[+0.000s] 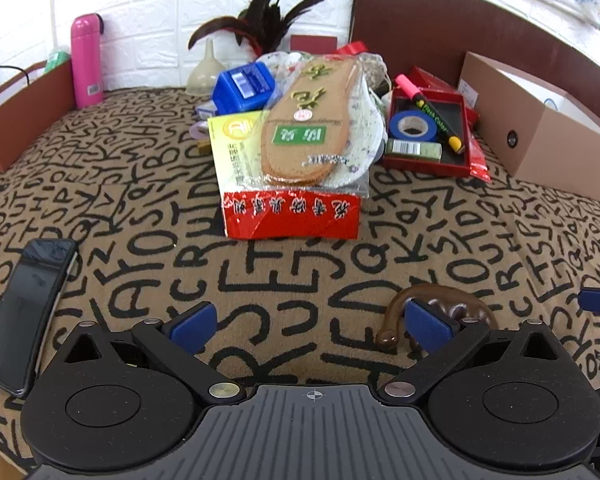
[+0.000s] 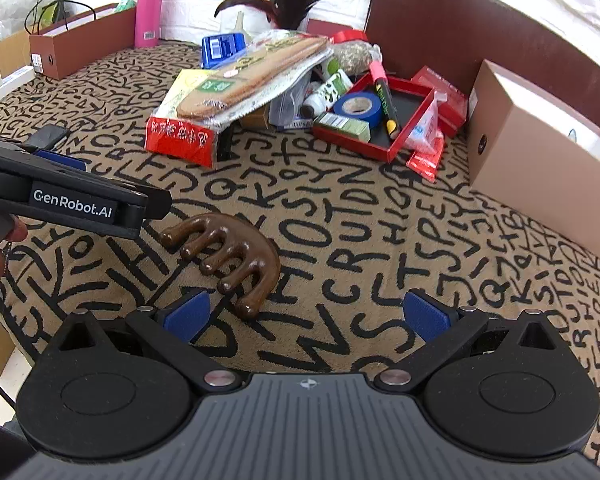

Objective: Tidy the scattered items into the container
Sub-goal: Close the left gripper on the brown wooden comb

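Work surface was a bed or table covered by a tan cloth (image 1: 148, 216) printed with black letters; a white brick-pattern wall (image 1: 148, 12) ran behind it and a dark brown padded headboard (image 1: 460, 28) curved along the far right. Left gripper (image 1: 312, 324) was tilted down toward the cloth, fingers spread wide, nothing between them; right gripper (image 2: 306, 314) likewise spread wide and empty. A brown wooden comb-shaped massager (image 2: 236, 256) lay on the cloth just ahead of the right gripper's left finger, not touching it as far as could be told; in the left wrist view it sat partly behind the left gripper's right finger. A black phone (image 1: 28, 312) lay near the front left edge. At mid-surface sat a pile: a packaged pair of insoles (image 1: 308, 120) atop a red-and-yellow packet (image 1: 292, 216), a blue box (image 1: 244, 88) behind, dark feathers (image 1: 268, 16) against the wall. Just right of the pile stood the red tray (image 1: 388, 160), holding a blue tape roll (image 1: 412, 124), a pink-capped marker (image 1: 428, 112) and a small green box (image 1: 414, 148). An open brown cardboard box (image 1: 548, 148) stood at far right; another brown box (image 1: 24, 120) at far left, with a pink flask (image 1: 86, 60) upright beside it.
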The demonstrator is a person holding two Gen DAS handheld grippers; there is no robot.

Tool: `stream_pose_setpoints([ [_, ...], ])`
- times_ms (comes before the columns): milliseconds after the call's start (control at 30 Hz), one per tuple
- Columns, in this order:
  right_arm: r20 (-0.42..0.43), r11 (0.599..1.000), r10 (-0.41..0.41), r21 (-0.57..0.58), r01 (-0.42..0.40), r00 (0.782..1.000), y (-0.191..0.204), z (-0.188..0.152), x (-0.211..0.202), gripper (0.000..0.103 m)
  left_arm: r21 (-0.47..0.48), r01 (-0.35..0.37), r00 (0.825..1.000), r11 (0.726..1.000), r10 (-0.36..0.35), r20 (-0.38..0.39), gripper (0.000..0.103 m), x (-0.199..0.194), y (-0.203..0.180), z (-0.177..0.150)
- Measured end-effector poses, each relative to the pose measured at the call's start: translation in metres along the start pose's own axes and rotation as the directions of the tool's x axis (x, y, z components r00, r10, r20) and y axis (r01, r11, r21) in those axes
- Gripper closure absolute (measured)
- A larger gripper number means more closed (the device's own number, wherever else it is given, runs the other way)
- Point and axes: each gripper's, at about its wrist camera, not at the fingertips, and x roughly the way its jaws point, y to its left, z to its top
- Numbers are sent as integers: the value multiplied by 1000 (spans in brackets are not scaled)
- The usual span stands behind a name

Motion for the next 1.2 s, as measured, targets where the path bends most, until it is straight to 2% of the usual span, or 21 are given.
stream_pose_setpoints([
  [167,-34,1000,23,19,-22,999,-1,-3,12,1,-2,38,999,999,-38,-28,0,10,4,-3],
  [233,-41,999,35,27,-34,999,-1,-4,16,1,2,58,998,998,-58,-36,2,13,4,-4],
  [300,-44,998,47,35,-46,998,-1,-4,19,1,6,88,995,996,-87,-44,7,17,4,-4],
  [533,-38,994,93,54,-90,995,-3,-2,28,4,32,140,989,990,-138,-47,12,22,1,-2],
  [667,-23,993,108,60,-106,994,-5,-1,30,9,62,195,980,979,-193,-50,25,23,-4,0],
  [733,-8,992,116,47,-116,993,-5,-1,30,16,81,244,969,966,-240,-60,34,23,-5,-1],
  [800,5,992,124,32,-124,992,-4,0,29,22,104,296,954,950,-290,-72,57,23,-8,-1],
  [833,11,991,132,25,-132,991,-3,0,29,28,107,326,944,939,-319,-83,61,24,-9,-1],
  [867,19,990,143,14,-143,990,-2,0,29,31,105,344,937,933,-334,-101,59,26,-10,0],
  [933,32,988,153,-18,-152,988,3,0,28,40,121,353,934,928,-343,-98,59,28,-12,-1],
  [967,35,988,155,-29,-154,987,4,0,28,41,127,359,932,924,-349,-97,55,28,-13,-1],
  [1100,42,987,157,-44,-155,987,6,-1,30,41,156,375,927,914,-367,-82,50,33,-17,-3],
  [1200,52,988,151,-53,-148,987,7,-1,34,39,187,367,930,911,-362,-63,57,38,-21,-3],
])
